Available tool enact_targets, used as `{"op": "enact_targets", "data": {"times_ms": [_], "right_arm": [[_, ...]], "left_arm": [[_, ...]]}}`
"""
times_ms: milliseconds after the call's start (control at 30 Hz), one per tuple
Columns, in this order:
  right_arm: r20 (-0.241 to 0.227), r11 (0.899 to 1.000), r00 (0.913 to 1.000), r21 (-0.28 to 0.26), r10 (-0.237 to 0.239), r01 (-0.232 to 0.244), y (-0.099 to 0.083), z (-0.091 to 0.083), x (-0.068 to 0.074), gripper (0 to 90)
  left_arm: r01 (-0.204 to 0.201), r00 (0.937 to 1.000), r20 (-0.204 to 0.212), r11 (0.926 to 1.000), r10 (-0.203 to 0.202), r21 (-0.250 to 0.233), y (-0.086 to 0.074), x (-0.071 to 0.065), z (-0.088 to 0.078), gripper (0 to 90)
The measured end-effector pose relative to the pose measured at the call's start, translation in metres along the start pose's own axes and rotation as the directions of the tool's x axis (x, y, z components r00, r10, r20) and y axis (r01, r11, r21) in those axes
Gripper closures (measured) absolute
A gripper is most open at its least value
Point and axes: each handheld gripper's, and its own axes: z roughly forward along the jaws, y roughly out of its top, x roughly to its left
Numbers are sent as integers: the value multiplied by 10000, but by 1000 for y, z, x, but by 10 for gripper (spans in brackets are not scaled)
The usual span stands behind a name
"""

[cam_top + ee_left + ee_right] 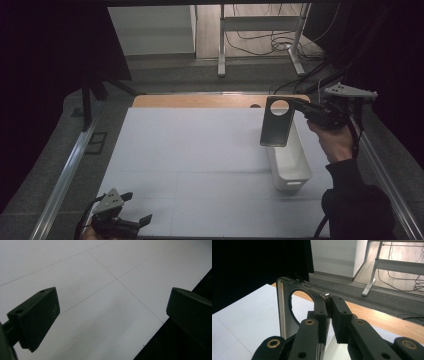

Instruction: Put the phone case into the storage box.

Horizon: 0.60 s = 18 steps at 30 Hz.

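Your table (200, 150) has a white top with thin lines; a white bin (290, 167) rests on its right side.

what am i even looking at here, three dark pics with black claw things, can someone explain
These are three cameras on one moment. The high view looks down on a white table from above a person's side. The person holds a hand tool with two black jaws in each hand. The other two pictures come from small cameras riding on those tools, looking along the jaws.

The right gripper is shut on a dark phone case with a round camera hole, lifted above a white bin near the table's right edge. The left gripper sits low at the near left corner, jaws wide apart, holding nothing; its camera sees bare white surface.
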Motion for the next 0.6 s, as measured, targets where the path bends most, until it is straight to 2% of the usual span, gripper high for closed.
{"op": "enact_targets", "data": {"times_ms": [300,600], "right_arm": [[131,9999,9998,-79,-134,136,4,4,-21,826],[196,9997,9996,-111,-221,223,7,10,-34,825]], "left_arm": [[17,10000,27,10000,-17,-12,0,0,0,0],[28,10000,48,10000,-28,-74,0,1,-1,0]]}}
